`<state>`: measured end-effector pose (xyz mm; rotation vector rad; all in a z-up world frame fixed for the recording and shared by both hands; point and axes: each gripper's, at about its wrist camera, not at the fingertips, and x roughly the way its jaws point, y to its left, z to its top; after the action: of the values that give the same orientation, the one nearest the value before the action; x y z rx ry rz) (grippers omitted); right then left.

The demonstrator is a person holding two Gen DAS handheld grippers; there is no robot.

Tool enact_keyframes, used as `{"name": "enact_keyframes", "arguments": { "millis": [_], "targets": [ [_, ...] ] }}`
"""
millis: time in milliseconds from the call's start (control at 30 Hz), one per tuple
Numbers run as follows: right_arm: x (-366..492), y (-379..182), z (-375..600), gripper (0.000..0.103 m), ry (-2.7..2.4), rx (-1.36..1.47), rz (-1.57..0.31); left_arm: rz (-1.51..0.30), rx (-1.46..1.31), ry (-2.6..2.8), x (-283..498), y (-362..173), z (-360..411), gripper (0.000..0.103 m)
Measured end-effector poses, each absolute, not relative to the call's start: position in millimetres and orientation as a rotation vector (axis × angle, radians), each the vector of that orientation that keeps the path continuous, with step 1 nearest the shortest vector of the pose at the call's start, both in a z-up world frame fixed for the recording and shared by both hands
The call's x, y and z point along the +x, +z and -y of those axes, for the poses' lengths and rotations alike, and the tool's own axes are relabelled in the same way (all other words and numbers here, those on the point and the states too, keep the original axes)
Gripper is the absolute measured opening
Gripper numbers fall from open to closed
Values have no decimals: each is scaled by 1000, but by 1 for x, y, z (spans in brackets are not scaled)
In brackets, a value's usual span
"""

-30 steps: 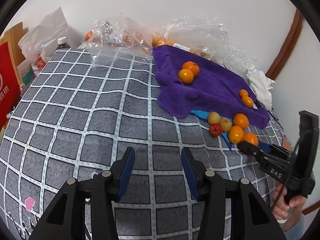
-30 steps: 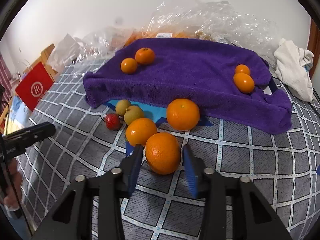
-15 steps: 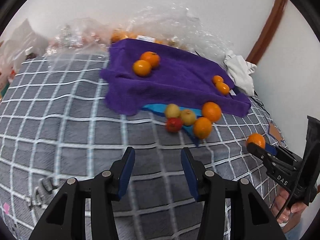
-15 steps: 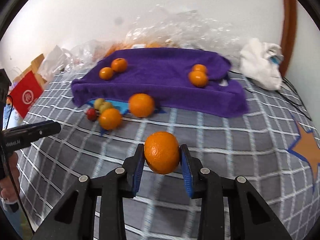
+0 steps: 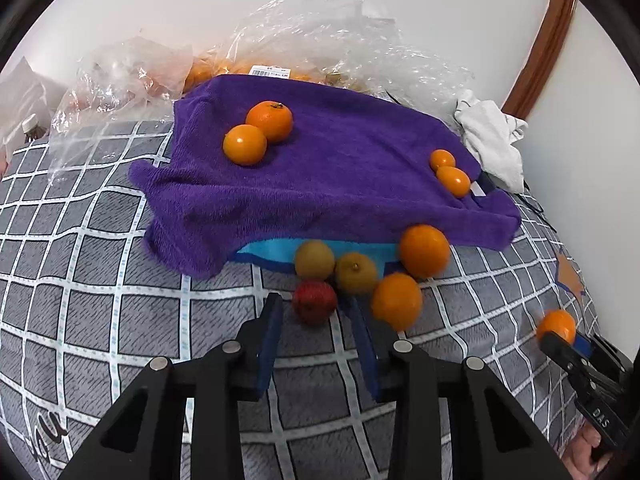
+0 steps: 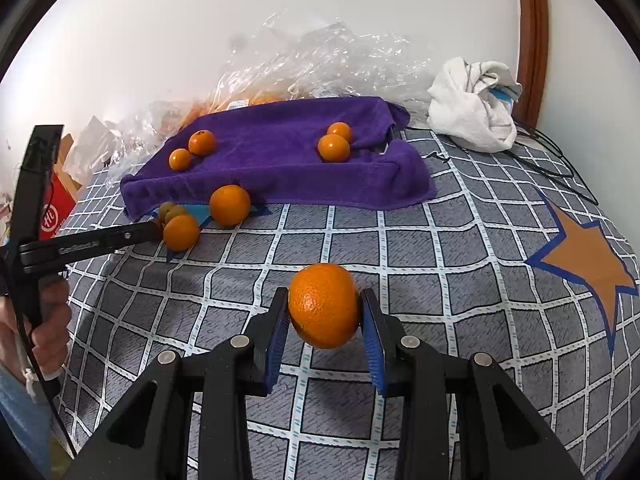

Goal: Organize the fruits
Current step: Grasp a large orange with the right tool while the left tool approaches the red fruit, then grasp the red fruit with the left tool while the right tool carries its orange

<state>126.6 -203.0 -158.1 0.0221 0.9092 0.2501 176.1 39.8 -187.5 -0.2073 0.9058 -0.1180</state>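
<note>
My right gripper [image 6: 325, 312] is shut on a large orange [image 6: 324, 305] and holds it above the checked grey cloth; the orange also shows at the right of the left wrist view [image 5: 557, 325]. My left gripper [image 5: 316, 312] is open, its fingers on either side of a small red fruit [image 5: 314, 301]. Behind that lie two yellow-green fruits [image 5: 315, 259] and two oranges [image 5: 397, 301]. A purple towel [image 5: 344, 168] carries two oranges [image 5: 256, 132] at its left and two smaller ones [image 5: 450, 170] at its right.
Crumpled clear plastic bags [image 5: 328, 40] with more oranges lie behind the towel by the wall. A white rag [image 6: 472, 104] sits at the back right near cables. A red box [image 6: 56, 208] stands at the left edge. An orange star [image 6: 588, 252] marks the cloth.
My left gripper moved forward and right, up to the red fruit. My right gripper carried the orange further right, away from the fruit cluster.
</note>
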Motion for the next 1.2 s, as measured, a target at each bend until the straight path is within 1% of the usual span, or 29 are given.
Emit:
{"name": "enact_keyframes", "arguments": {
  "millis": [100, 300, 500, 967, 1200],
  "targets": [
    [127, -159, 205, 35, 255, 20, -915, -910, -187, -114, 179, -190, -36, 23],
    [127, -160, 204, 35, 259, 17, -920, -902, -171, -104, 177, -187, -36, 23],
    [127, -153, 202, 35, 259, 28, -910, -874, -169, -84, 164, -169, -46, 23],
    [143, -115, 193, 35, 273, 39, -870, -826, -245, -53, 142, -125, -78, 23],
    [163, -98, 190, 35, 280, 35, -851, -814, -290, -43, 147, -109, -94, 23]
  ]
}}
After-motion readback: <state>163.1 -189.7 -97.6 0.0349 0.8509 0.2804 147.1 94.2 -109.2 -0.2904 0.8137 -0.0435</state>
